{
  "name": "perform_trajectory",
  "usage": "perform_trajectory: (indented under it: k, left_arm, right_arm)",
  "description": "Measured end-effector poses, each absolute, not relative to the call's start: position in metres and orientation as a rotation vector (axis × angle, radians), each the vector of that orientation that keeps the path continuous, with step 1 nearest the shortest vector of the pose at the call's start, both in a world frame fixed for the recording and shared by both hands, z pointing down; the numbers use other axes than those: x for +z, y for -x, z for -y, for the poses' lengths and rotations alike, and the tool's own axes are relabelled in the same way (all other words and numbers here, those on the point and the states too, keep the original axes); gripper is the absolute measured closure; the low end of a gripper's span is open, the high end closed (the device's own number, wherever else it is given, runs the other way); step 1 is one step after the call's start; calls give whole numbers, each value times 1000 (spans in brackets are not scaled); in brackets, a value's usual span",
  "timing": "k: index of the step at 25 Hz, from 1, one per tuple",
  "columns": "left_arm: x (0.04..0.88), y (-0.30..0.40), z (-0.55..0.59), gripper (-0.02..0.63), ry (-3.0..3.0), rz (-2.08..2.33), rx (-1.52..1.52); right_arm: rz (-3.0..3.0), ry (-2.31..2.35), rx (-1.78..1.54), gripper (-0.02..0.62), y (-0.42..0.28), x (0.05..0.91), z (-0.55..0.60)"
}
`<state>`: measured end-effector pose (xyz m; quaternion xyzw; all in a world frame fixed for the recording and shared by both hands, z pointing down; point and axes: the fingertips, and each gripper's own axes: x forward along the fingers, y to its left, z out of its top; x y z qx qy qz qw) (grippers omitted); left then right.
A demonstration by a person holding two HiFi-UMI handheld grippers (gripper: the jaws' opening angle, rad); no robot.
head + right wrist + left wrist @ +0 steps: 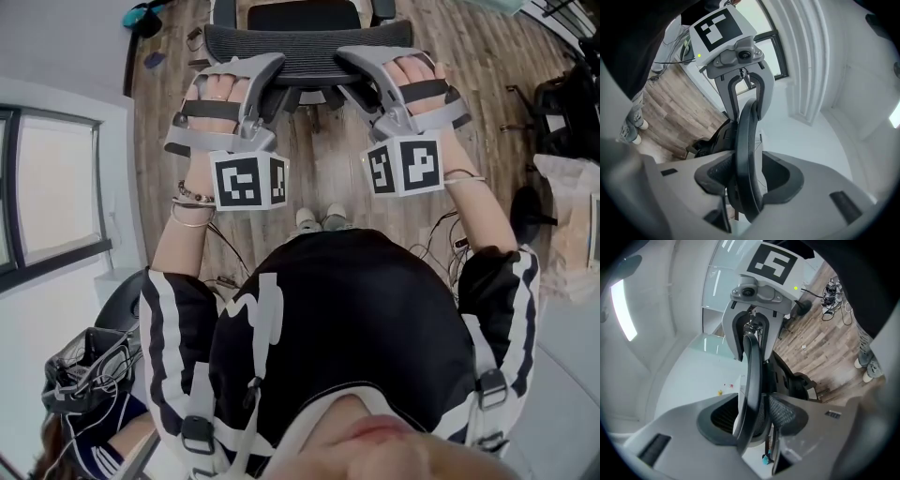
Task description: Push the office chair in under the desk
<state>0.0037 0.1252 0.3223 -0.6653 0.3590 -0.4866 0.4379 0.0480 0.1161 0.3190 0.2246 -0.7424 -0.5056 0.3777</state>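
A black mesh office chair [309, 42] stands on the wood floor straight ahead of me, its backrest top edge nearest. Both grippers reach over that edge. My left gripper [246, 67] straddles the backrest rim [752, 362] near its left end; the jaws stand wide around the rim without clamping it. Near the right end, the right gripper [380, 58] also has the rim [743, 136] between its jaws, with a sliver of gap on one side. Each gripper view shows the other gripper farther along the rim. A pale surface lies beyond the chair.
My shoes [323, 220] stand just behind the chair. Cables [441, 239] trail on the floor at the right, near a pale bag [572, 216] and black gear [562, 112]. A window [52, 187] and white wall fill the left. A dark mesh holder with wires [89, 366] sits at lower left.
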Motion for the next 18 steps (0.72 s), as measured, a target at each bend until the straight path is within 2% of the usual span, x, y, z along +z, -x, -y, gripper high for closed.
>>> perform_trajectory:
  k: [4, 7, 11, 18]
  left_arm:
    - [325, -1, -125, 426, 1635, -894, -1232]
    - [325, 1, -123, 486, 1605, -883, -1252]
    - [325, 0, -123, 488, 1611, -889, -1241]
    - [326, 0, -123, 495, 1620, -893, -1220]
  right_arm:
    - [1893, -556, -1295, 419, -48, 321, -118]
    - [1870, -546, -1302, 423, -49, 323, -116]
    - [1821, -548, -1336, 485, -49, 329, -112]
    - [1799, -532, -1366, 502, -46, 332, -109]
